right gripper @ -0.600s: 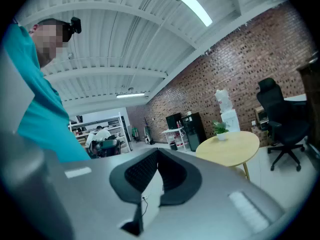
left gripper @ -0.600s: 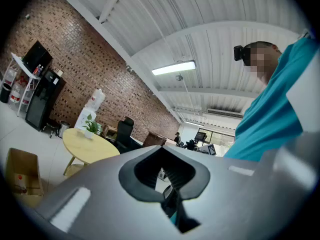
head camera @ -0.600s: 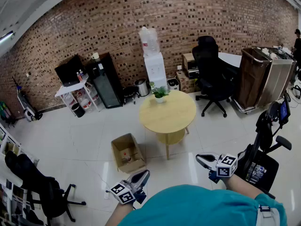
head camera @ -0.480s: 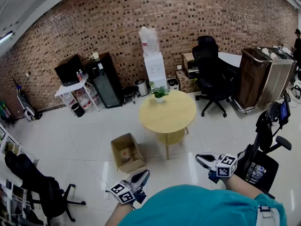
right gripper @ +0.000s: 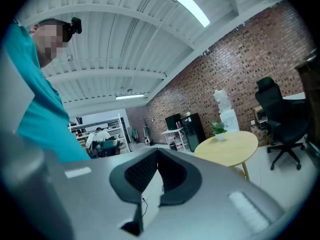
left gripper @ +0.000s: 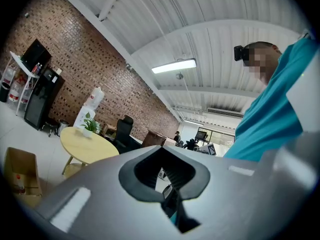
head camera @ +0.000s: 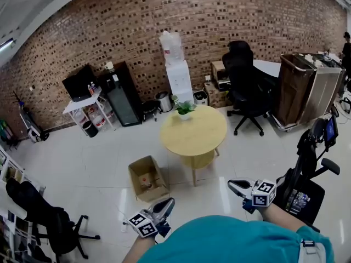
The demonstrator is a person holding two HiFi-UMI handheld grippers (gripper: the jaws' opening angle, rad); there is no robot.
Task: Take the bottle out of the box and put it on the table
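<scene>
1. Reference landmark: the round wooden table (head camera: 194, 133), standing on the white tiled floor.
2. The cardboard box (head camera: 158, 193) sits open on the floor just beside the table, at its lower left in the head view, apart from the table leg.
3. The bottle (head camera: 145, 182) is inside the box, on its bottom. It shows only as a small shape with a red part; finer detail cannot be made out.
4. The left gripper (head camera: 166, 204) is held close to the person's body, nearer than the box and well apart from the table. Its jaws are fully together with nothing between them.
5. The right gripper (head camera: 232, 184) is held on the near right side of the table, well apart from it. Its jaws are closed on nothing.
6. A potted plant (head camera: 184, 109) stands at the table's far edge.
</scene>
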